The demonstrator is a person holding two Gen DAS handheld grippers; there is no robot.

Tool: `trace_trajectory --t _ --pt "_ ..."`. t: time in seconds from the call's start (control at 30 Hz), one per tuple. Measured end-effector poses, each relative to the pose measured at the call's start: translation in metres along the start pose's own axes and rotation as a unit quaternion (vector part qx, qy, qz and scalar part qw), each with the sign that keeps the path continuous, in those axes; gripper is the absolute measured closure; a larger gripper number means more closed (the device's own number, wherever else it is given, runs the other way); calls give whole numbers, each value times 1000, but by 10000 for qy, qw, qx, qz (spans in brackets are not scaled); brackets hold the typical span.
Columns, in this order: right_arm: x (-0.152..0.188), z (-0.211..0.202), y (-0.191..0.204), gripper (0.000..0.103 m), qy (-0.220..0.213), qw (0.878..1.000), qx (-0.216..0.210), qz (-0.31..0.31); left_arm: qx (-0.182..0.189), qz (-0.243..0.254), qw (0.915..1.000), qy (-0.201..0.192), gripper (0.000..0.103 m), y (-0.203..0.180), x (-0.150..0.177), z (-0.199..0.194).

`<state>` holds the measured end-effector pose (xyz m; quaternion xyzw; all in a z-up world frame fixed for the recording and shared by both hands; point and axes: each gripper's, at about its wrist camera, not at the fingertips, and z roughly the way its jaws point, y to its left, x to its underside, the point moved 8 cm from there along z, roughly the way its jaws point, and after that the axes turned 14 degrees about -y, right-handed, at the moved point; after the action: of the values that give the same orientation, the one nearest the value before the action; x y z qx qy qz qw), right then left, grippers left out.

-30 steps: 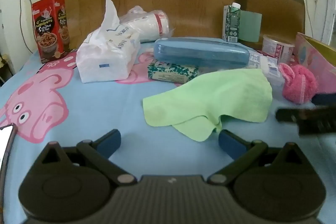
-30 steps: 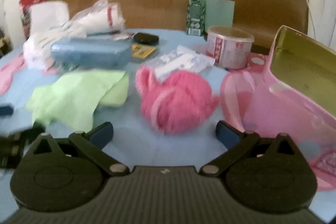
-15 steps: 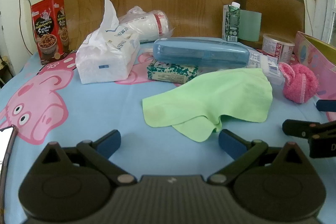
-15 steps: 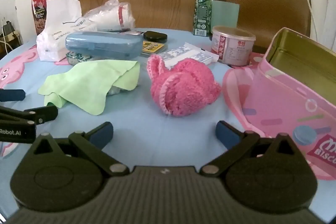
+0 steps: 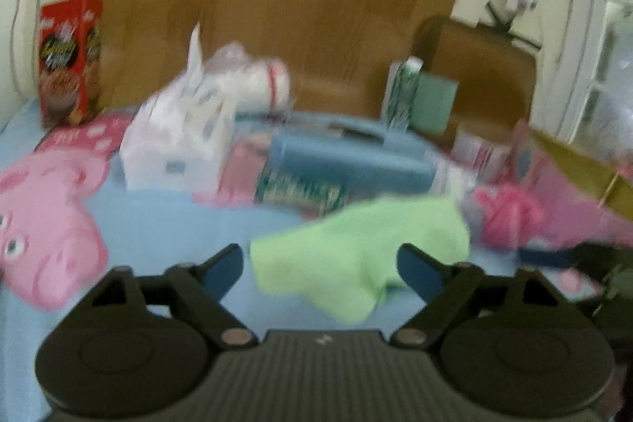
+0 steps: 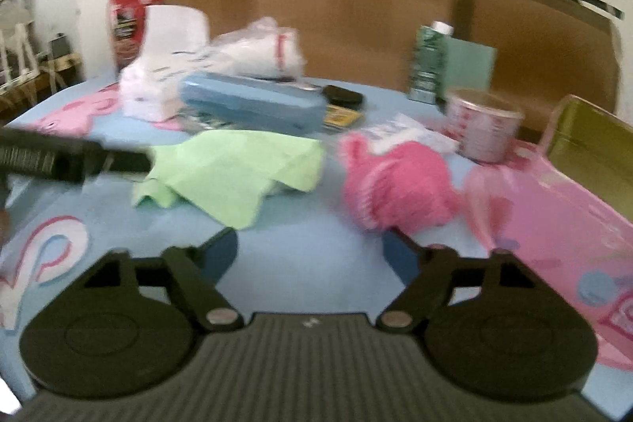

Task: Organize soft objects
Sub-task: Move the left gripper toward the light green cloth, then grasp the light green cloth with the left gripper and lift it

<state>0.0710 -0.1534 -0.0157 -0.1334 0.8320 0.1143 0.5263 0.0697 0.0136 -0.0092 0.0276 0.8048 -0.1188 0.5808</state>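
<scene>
On the worktop point(image 5: 166, 220), both tongs point(image 5: 320, 263) point(image 6: 310, 250) are narrowing, empty; close the left on the cloth's point(image 5: 356, 248) near edge, low and square.

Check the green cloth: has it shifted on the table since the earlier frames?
No. The green cloth still lies just in front of the blue case, left of the pink fluffy item.

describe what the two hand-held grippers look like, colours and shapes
Both look alike. The left hand-held gripper and right hand-held gripper each have a black ribbed body with a small white mark, two round black discs, angled black linkage arms with silver pivots, and blue fingertip pads.
</scene>
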Motion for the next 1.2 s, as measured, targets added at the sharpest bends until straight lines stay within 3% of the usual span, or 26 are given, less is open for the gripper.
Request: trace_trajectory --t 0.13,0.2,0.23,0.27,0.3,0.33,0.37,0.4,0.47,0.6,0.7,0.8,0.9,0.93,0.97,1.0,1.03,1.07,1.13,1.2 --pt "-9 18 15 30 112 9985 -442 295 119 -240 9996 -15 22 9 -14 14" --pt "-14 27 21 30 136 9976 -558 397 343 -473 9975 388 29 11 -6 28" --pt "-15 34 25 33 158 9972 -603 402 523 -648 9946 613 40 10 2 33" --pt "-14 37 29 46 177 9970 -641 386 702 -861 9900 864 49 7 12 39" --pt "-14 40 31 53 151 9975 -617 313 683 -861 9916 686 50 5 13 38" --pt "-14 38 33 80 109 9981 -572 202 742 -816 9910 759 69 0 16 38" --pt "-13 37 35 88 138 9976 -640 204 925 -889 9876 904 88 -6 20 38" --pt "-11 31 38 89 145 9966 -759 296 1101 -1027 9833 1025 91 -13 23 35" --pt "-7 18 41 100 136 9949 -931 358 1440 -1057 9779 1088 95 -32 25 24" --pt "-7 -21 37 100 -445 9980 -428 -113 1738 -362 9812 757 95 -78 16 5" --pt "-17 -38 9 100 -766 9968 -167 147 2179 -329 9733 647 94 -108 -2 4" --pt "-22 -53 -9 100 -921 9956 -66 175 2358 -294 9689 687 92 -125 -9 -2" --pt "-15 -73 -26 100 -1019 9946 214 -39 2160 -233 9738 668 68 -119 -11 -9" --pt "-11 -77 -36 97 -1018 9941 378 -7 2038 -230 9768 620 55 -113 -11 -10" --pt "-7 -80 -47 87 -1003 9932 588 84 1874 -227 9803 590 43 -105 -11 -11" --pt "-3 -80 -55 76 -947 9931 656 202 1677 -243 9838 584 39 -97 -9 -11" --pt "1 -79 -62 47 -855 9938 595 388 1505 -280 9863 613 27 -89 -7 -10" --pt "3 -77 -63 28 -821 9939 523 513 1362 -336 9879 661 19 -82 -5 -7" --pt "3 -71 -60 14 -824 9939 404 614 1154 -537 9883 838 18 -70 0 -2" --pt "3 -65 -50 11 -750 9952 174 609 1185 -774 9844 1046 19 -67 7 5"
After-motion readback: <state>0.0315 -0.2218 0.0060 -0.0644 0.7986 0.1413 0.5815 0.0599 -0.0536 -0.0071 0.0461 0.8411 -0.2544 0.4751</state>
